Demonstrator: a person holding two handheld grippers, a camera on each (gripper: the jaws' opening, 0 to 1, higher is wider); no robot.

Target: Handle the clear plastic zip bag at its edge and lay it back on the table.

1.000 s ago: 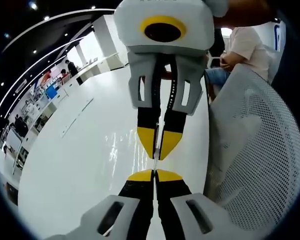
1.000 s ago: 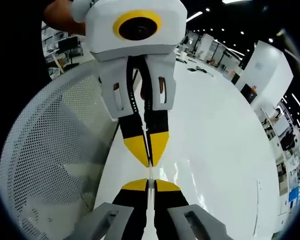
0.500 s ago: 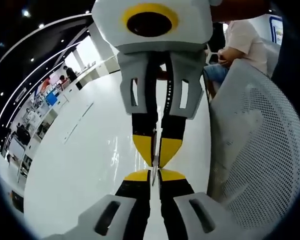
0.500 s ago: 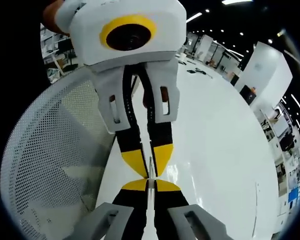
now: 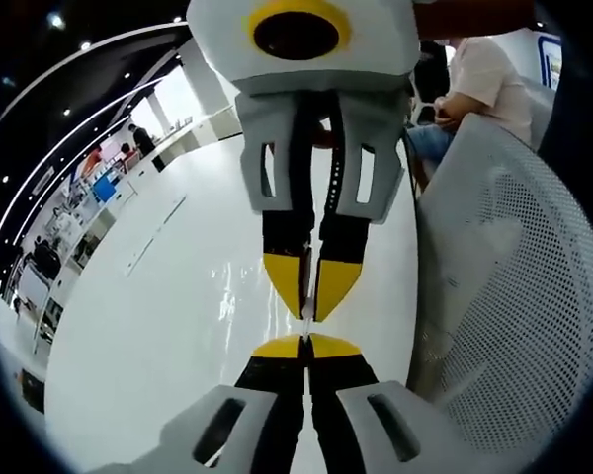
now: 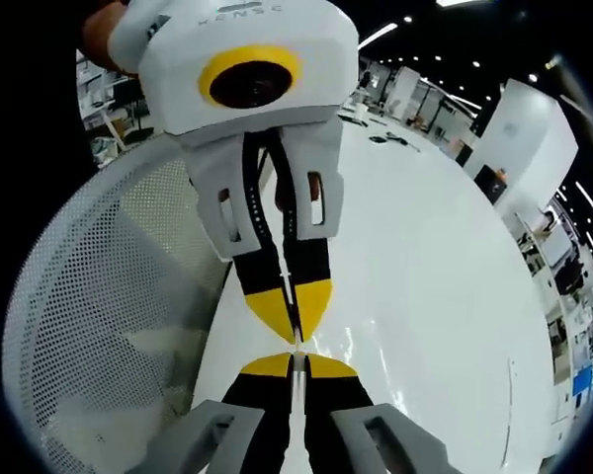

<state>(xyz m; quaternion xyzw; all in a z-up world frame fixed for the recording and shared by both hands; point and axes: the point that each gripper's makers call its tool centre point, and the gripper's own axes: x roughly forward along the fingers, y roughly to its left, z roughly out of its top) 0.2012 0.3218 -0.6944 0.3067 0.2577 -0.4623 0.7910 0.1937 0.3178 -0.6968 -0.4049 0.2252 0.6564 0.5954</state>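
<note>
White glossy table (image 5: pixel 158 326), as you see it past your left gripper (image 5: pixel 306 341): the top runs ahead of the jaws and off to their left, with ceiling lights mirrored in its surface. A thin pale strip (image 5: pixel 154 233) lies flat on it, well ahead and to the left. Past your right gripper (image 6: pixel 293 357), the table spreads ahead and to the right; a few small dark items (image 6: pixel 387 139), too small to identify, lie at its far end
</note>
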